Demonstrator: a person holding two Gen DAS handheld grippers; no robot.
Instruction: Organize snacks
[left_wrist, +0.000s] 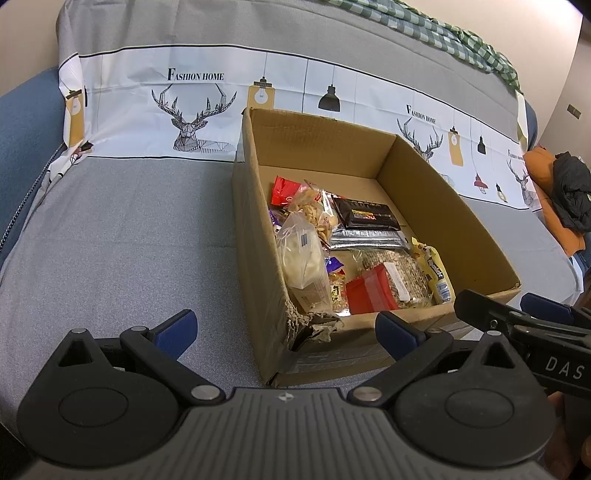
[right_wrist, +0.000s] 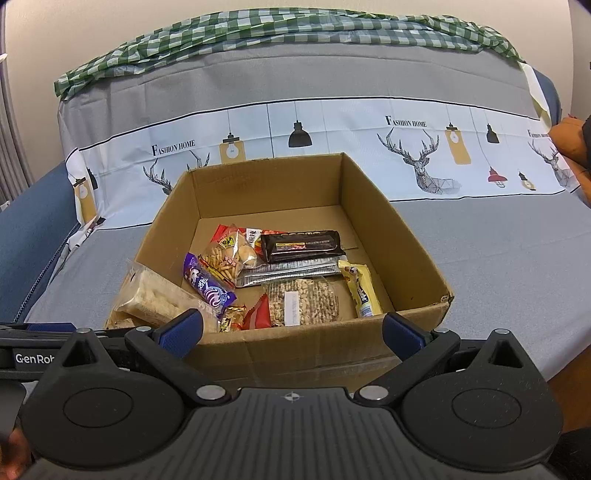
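Both grippers – left (left_wrist: 286, 332), right (right_wrist: 293, 330) – wide apart, empty, at the cardboard box (right_wrist: 273, 184) near edge; snacks seem packed, next prob. retreat.

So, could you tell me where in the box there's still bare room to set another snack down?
The cardboard box has bare floor along its far wall, behind the black packet, and a strip by the right wall beside the yellow bar. The near-left corner is crowded with piled packets.

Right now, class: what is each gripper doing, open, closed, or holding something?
Left gripper: open, holding nothing.
Right gripper: open, holding nothing.
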